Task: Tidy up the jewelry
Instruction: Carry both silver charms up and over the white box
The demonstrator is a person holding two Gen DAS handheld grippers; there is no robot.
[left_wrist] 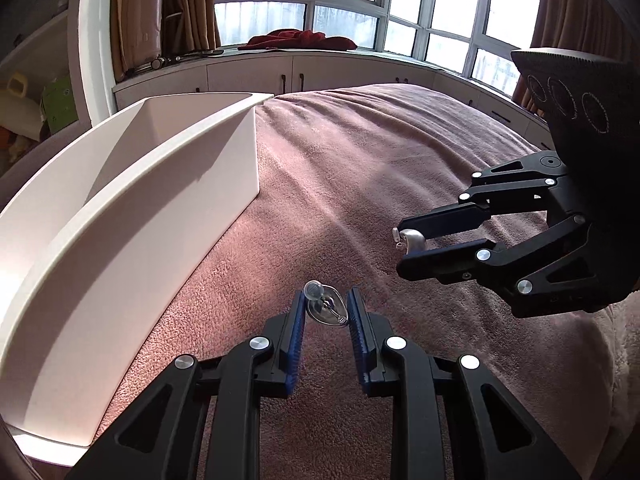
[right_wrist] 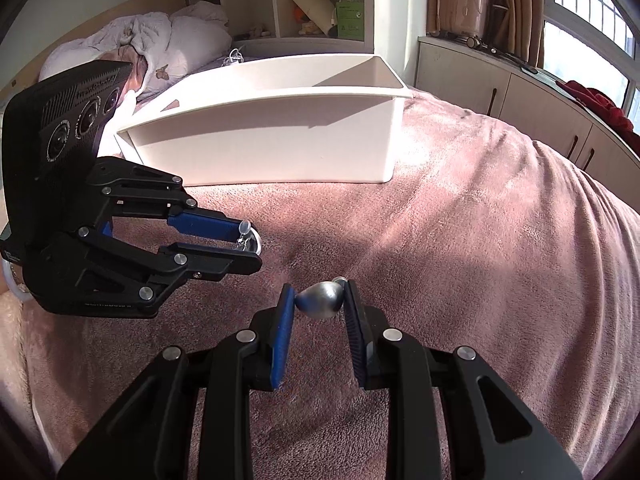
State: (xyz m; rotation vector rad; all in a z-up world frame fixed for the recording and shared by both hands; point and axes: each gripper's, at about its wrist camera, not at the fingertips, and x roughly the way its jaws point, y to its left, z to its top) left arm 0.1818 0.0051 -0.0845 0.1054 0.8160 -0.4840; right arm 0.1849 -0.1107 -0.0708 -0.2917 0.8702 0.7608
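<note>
My left gripper (left_wrist: 326, 306) is shut on a silver drop-shaped earring (left_wrist: 326, 310), hollow side up, with a clear stopper at its tip. It also shows in the right wrist view (right_wrist: 248, 240), held over the bed. My right gripper (right_wrist: 318, 298) is shut on a matching silver earring (right_wrist: 320, 300), rounded side up; in the left wrist view that gripper (left_wrist: 404, 238) holds the earring (left_wrist: 412, 238) at the right. A white rectangular box (left_wrist: 132, 200) (right_wrist: 280, 140) stands open on the bed, left of my left gripper and beyond both grippers.
A pink fleece blanket (left_wrist: 360, 160) (right_wrist: 460, 240) covers the bed. A rumpled white duvet (right_wrist: 160, 36) lies at the head. White cabinets (left_wrist: 248, 74) with a red cloth (left_wrist: 300, 40) run under the window. Shelves (right_wrist: 304, 0) stand behind the box.
</note>
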